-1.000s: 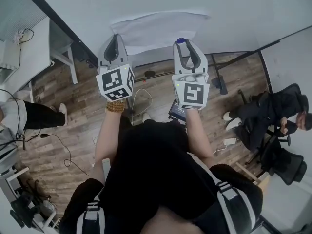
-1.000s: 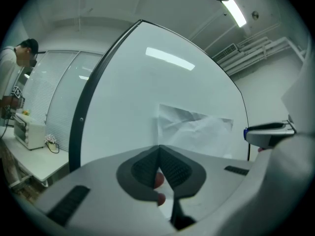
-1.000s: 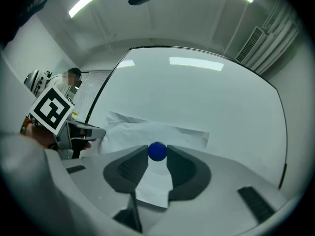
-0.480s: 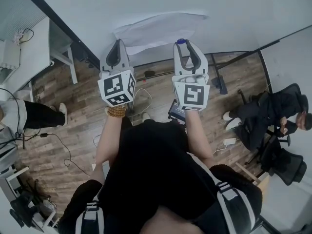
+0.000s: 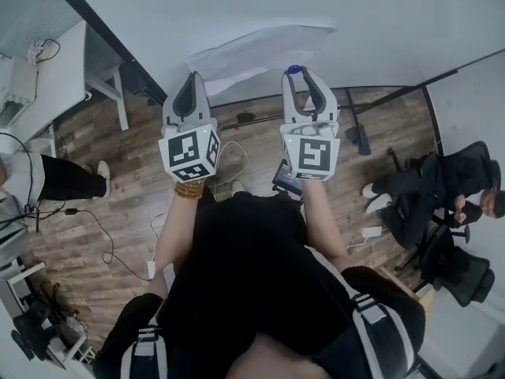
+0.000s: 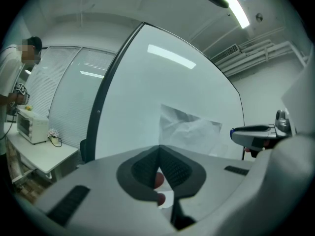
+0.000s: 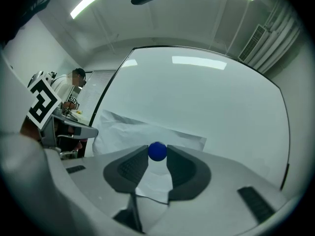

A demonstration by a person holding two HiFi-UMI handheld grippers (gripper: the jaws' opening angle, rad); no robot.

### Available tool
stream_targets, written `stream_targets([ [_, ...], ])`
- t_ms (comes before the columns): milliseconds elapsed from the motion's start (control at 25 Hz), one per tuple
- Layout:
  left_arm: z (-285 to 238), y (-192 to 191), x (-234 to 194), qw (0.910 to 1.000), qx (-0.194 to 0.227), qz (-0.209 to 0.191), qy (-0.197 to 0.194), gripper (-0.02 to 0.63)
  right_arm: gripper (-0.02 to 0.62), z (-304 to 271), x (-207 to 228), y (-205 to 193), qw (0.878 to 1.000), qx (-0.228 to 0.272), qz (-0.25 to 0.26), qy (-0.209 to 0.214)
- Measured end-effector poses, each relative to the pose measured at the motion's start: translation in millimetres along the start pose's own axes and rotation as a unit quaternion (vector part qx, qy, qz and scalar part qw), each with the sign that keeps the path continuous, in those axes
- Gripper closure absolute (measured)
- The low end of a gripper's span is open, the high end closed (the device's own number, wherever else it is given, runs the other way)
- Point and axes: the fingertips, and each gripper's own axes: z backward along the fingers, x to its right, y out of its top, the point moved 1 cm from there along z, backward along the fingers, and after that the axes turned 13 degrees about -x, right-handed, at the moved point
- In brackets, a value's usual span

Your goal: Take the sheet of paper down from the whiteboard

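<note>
A crumpled white sheet of paper [image 5: 260, 47] hangs on the whiteboard [image 5: 237, 6] and bulges off it. It also fills the middle of the left gripper view [image 6: 189, 131] and lies behind the jaws in the right gripper view [image 7: 147, 132]. My right gripper [image 5: 293, 71] points level at the sheet, shut on a small blue ball-shaped magnet [image 7: 157, 151] at its fingertips. My left gripper [image 5: 189, 79] stands beside it, level with the sheet's left end. Its jaw tips meet [image 6: 159, 147], and reddish spots that I cannot identify show in the slit below them.
A person in black sits on an office chair [image 5: 442, 204] at the right. The board's stand foot [image 5: 355, 136] and cables lie on the wooden floor. A white desk [image 5: 55, 77] with an appliance [image 6: 32, 127] stands left, and another person [image 5: 31, 188] is beside it.
My left gripper has shifted a little to the right and drawn slightly back from the board, still shut. The right gripper has kept still with the blue magnet in it.
</note>
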Motion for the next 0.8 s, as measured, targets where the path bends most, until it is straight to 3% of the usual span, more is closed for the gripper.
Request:
stream_targets([
  [800, 41.2, -36.0, -0.8, 0.9996, -0.011, 0.012, 0.024, 0.597, 0.479, 17.1, -38.4, -38.7, 0.998, -0.028, -0.015, 0.051],
])
